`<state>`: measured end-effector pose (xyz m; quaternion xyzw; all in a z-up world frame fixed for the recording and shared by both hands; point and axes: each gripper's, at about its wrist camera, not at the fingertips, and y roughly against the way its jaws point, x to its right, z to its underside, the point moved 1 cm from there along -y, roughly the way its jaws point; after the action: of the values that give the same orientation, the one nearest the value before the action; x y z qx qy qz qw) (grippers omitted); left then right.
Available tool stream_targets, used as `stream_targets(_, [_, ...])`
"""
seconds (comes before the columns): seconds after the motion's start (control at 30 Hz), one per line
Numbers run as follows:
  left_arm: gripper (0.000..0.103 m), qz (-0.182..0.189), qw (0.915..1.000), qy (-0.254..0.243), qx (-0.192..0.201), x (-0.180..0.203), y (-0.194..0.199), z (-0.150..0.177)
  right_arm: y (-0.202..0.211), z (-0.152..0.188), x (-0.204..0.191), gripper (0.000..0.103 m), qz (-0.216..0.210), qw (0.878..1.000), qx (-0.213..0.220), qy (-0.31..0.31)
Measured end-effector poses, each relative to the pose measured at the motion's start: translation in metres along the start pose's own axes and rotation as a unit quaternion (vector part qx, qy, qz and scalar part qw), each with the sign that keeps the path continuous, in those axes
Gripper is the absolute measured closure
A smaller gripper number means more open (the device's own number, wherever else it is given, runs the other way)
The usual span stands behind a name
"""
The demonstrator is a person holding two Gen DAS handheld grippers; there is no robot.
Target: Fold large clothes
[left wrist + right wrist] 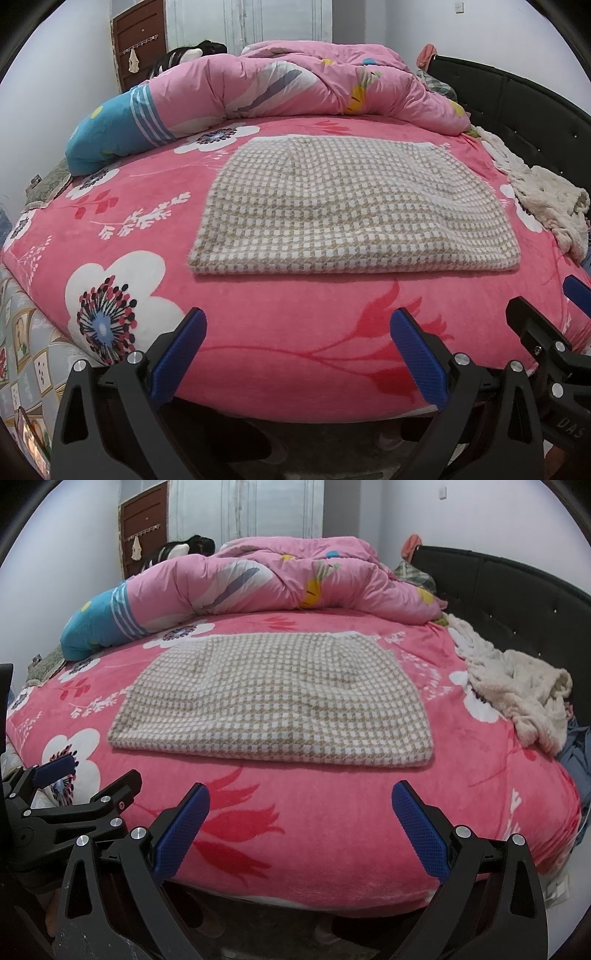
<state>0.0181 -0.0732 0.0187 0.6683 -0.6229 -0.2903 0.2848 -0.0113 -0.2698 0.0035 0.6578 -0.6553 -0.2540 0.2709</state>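
Flatly folded, checked sweater point(332, 206) on bed point(258, 332), long axis left-right; left gripper point(295, 354), right gripper point(301, 830) wide, empty.

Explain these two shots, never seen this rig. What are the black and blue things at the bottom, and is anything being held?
Those are hand-held grippers, one in each of a person's hands, no robot arm. Each carries a fisheye camera looking forward along its two fingers, so you get one picture per gripper. The left gripper fills the bottom of its own view, and the right gripper does the same in its own; each also shows at the edge of the other's picture. Both have their jaws wide apart and hold nothing. Ahead is a bed with a pink flowered sheet. On it lies a folded checked garment, a bunched pink quilt behind, and a crumpled cream garment to the right.
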Motion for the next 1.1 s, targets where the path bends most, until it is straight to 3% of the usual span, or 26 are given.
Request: stream_targets(1.1, [0.005,-0.007,1.0000,0.002,0.001,-0.0013,0.0001,-0.0011,-0.0013,-0.0019,-0.0003,0.008,-0.002,1.000,0.001,0.003])
